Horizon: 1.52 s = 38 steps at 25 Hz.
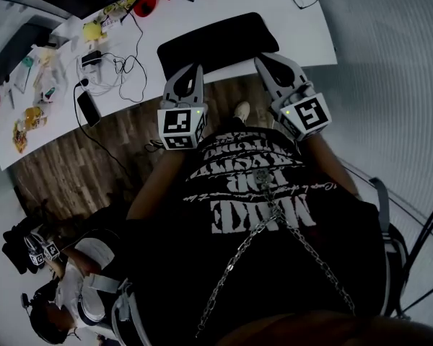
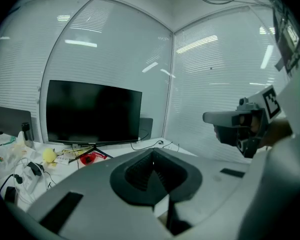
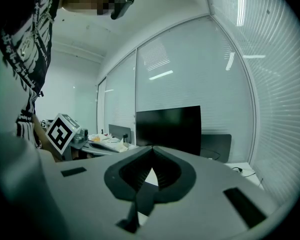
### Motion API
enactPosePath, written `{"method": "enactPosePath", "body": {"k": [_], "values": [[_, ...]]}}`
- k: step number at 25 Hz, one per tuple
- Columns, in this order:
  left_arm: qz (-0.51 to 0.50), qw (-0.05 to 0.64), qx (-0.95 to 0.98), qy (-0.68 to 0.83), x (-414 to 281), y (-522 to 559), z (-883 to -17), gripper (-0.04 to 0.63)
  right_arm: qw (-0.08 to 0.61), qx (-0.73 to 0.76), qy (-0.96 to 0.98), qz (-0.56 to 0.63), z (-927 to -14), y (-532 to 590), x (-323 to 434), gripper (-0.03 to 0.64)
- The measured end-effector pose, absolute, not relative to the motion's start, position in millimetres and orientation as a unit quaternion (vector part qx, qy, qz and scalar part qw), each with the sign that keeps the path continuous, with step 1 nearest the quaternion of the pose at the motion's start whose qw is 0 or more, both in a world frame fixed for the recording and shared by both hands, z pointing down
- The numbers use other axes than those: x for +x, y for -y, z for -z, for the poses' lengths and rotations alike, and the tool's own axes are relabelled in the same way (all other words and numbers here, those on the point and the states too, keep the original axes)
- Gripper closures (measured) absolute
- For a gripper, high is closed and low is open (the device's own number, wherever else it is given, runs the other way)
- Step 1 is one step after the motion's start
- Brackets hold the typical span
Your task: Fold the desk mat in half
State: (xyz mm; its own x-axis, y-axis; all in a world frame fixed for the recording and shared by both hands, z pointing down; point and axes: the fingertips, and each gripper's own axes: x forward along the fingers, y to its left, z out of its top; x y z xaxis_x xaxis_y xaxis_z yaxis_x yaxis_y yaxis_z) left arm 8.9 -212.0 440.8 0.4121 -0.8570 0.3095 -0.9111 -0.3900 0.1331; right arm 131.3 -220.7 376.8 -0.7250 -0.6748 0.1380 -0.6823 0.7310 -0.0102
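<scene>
One black desk mat (image 1: 216, 43), flat and unfolded on one long white table (image 1: 296, 31), close to the table's near edge. Two grippers just beside the mat's near edge, one toward each end. Left gripper (image 1: 193, 71) at the mat's near-left corner, jaws clenched tip to tip in its own view (image 2: 152, 160), nothing between them. Right gripper (image 1: 264, 62) at the near-right corner, jaws likewise pressed together (image 3: 151, 156) and holding nothing. Hard to tell from the head view whether either tip touches the mat or hangs just above it. One marker cube on each gripper, two in all, both over the wooden floor (image 1: 94, 164) in front of the table. Farther left on the table: one dark phone (image 1: 88, 108) at the edge, a tangle of black cables (image 1: 123, 71), one yellow object (image 1: 92, 31), one red object (image 1: 146, 6). One large dark monitor (image 2: 92, 111) at the back of the table.
</scene>
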Motion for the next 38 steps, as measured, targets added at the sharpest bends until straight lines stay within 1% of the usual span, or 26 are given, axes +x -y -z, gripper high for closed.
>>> {"method": "enactPosePath", "body": {"k": [9,14,19,29,38], "values": [[-0.095,0.142,0.8,0.576,19,239,-434,0.587,0.056,0.318,0.946,-0.04,-378,249,148,0.618],[-0.096,0.133,0.79,0.591,42,248,-428,0.587,0.054,0.289,0.955,-0.028,-376,260,168,0.618],[-0.102,0.123,0.79,0.592,55,250,-420,0.587,0.046,0.291,0.954,-0.045,-374,274,184,0.618],[-0.114,0.126,0.777,0.606,44,245,-418,0.586,0.042,0.263,0.962,-0.06,-376,268,163,0.618],[-0.109,0.128,0.794,0.583,33,272,-421,0.587,0.051,0.296,0.952,-0.065,-381,289,156,0.618]]}}
